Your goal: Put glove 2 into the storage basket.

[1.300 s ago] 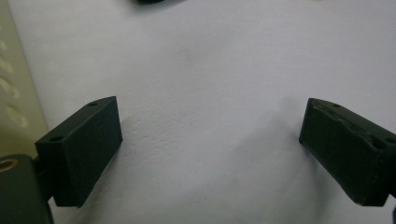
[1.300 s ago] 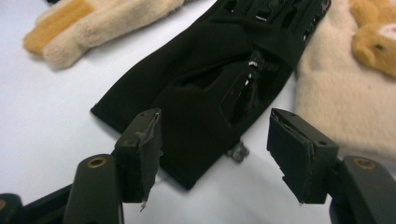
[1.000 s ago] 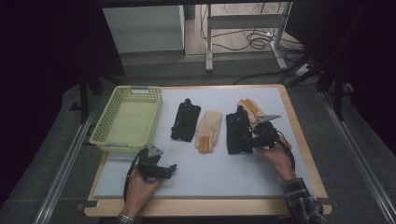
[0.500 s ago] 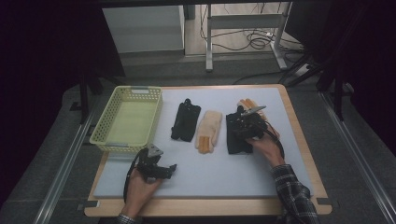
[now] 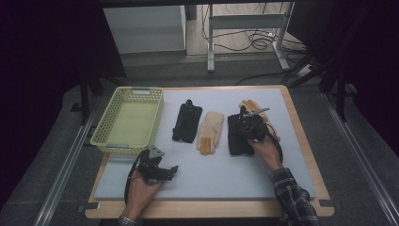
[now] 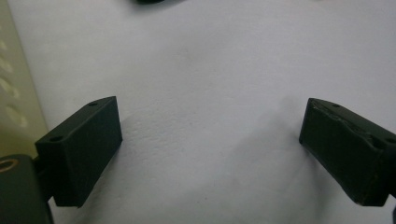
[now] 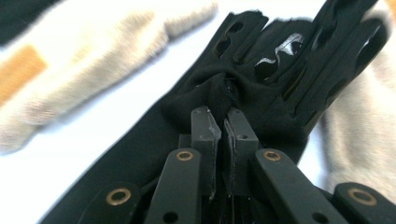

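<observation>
— What has the right hand-held gripper got?

— Its jaws have just been closing and now pinch a bunched fold of the black glove, a thin, smooth fabric with slotted fingers, lying flat on the right part of the desk between two fuzzy cream gloves with orange patches.

— And the left hand-held gripper?

— Spread wide over the bare, faintly grained white mat, holding nothing, beside the yellow lattice basket.

Black glove: flat on white mat, fabric bunched mid-palm, lying btwn two cream gloves.
</observation>
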Tool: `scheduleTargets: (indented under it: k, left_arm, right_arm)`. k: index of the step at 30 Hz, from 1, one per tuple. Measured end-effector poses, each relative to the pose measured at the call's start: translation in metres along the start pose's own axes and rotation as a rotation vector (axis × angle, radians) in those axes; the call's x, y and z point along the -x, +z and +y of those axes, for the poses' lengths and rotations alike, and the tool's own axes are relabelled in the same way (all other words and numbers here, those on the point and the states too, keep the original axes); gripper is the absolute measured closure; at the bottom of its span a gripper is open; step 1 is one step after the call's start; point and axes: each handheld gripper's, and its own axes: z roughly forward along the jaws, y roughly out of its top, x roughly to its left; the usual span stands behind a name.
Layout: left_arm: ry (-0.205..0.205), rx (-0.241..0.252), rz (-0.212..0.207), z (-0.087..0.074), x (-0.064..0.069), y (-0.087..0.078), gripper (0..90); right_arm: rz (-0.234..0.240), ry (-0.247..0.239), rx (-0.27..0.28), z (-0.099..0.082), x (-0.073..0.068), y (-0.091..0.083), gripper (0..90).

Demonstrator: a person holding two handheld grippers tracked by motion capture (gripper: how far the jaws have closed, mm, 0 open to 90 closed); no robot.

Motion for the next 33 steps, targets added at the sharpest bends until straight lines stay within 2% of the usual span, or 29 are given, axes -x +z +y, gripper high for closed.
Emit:
scheduleTargets:
  k: [4, 8, 13, 16, 18, 19, 20, 21, 24, 30, 33]
  left_arm:
    - [-0.001, 0.001, 0.001, 0.000, 0.000, 0.000, 6.2]
    - [0.000, -0.001, 0.001, 0.000, 0.000, 0.000, 6.2]
    - [0.002, -0.001, 0.002, 0.000, 0.000, 0.000, 6.2]
    - [-0.003, 0.003, 0.002, 0.000, 0.000, 0.000, 6.2]
    - [-0.004, 0.004, 0.002, 0.000, 0.000, 0.000, 6.2]
    - [0.000, 0.001, 0.001, 0.000, 0.000, 0.000, 6.2]
    - [0.000, 0.000, 0.001, 0.000, 0.000, 0.000, 6.2]
    - [0.000, 0.000, 0.002, 0.000, 0.000, 0.000, 6.2]
    - [-0.001, 0.000, 0.002, 0.000, 0.000, 0.000, 6.2]
    - [0.000, 0.000, 0.002, 0.000, 0.000, 0.000, 6.2]
    - [0.000, 0.001, 0.002, 0.000, 0.000, 0.000, 6.2]
  right_arm:
    - [0.003, -0.016, 0.030, -0.002, -0.010, -0.021, 83.2]
    - [0.039, -0.017, 0.060, -0.010, -0.025, -0.043, 83.1]
    - [0.060, -0.050, 0.068, -0.024, -0.053, -0.064, 83.0]
    - [0.102, -0.057, 0.075, -0.034, -0.070, -0.071, 82.5]
    - [0.144, -0.058, 0.059, -0.043, -0.080, -0.069, 77.0]
    - [0.157, -0.062, 0.036, -0.047, -0.084, -0.066, 68.0]
    - [0.168, -0.067, 0.036, -0.050, -0.087, -0.063, 59.2]
    - [0.161, -0.075, 0.032, -0.053, -0.089, -0.062, 54.4]
    - [0.131, -0.073, 0.043, -0.061, -0.083, -0.066, 53.2]
    - [0.087, -0.060, 0.012, -0.085, -0.061, -0.070, 71.7]
    - [0.080, -0.063, -0.004, -0.097, -0.059, -0.070, 75.2]
